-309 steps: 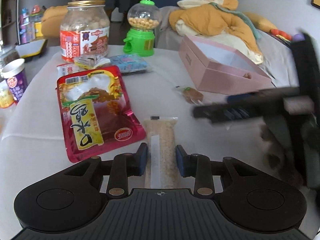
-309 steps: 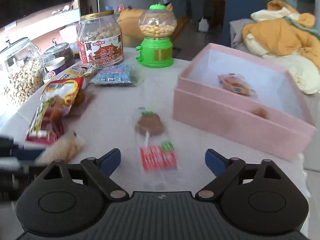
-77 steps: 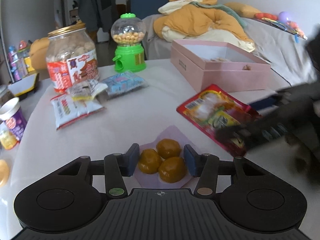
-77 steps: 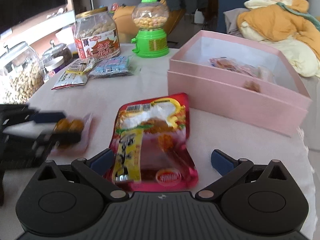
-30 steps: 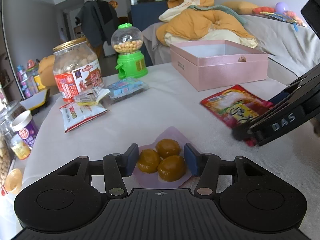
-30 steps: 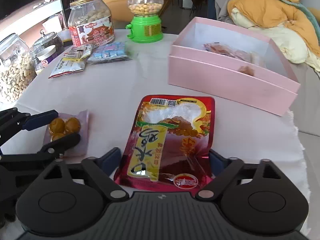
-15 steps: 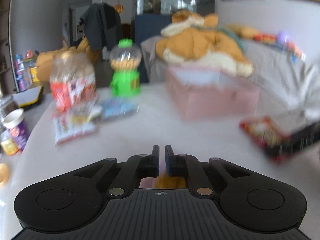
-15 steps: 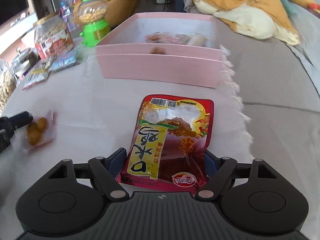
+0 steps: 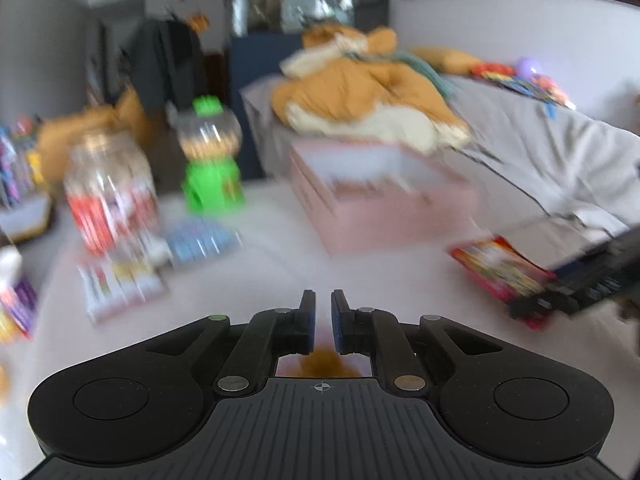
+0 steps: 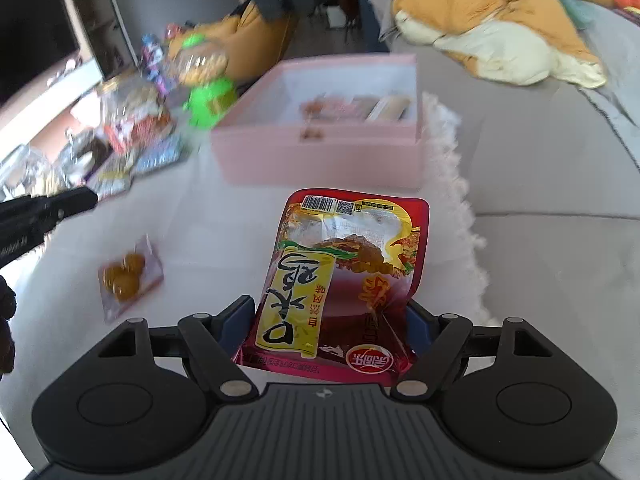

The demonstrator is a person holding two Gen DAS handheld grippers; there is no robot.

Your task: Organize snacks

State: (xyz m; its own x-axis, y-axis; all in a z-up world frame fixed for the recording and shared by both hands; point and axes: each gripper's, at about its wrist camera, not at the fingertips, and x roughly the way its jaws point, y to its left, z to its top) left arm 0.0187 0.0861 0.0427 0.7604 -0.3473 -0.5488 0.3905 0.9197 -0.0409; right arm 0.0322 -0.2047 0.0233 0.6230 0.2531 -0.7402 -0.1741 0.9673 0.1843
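We squeeze the red snack bag (image 10: 340, 280) in our right hand-held gripper (image 10: 332, 320) near the desk's (image 10: 224, 224) edge; our left hand-held gripper (image 9: 323, 320) is clenched; the pink box (image 10: 320, 152) waits ahead.

Soft daylight fills both views. The left wrist view is smeared by motion blur. Fisheye bending curves the edges.
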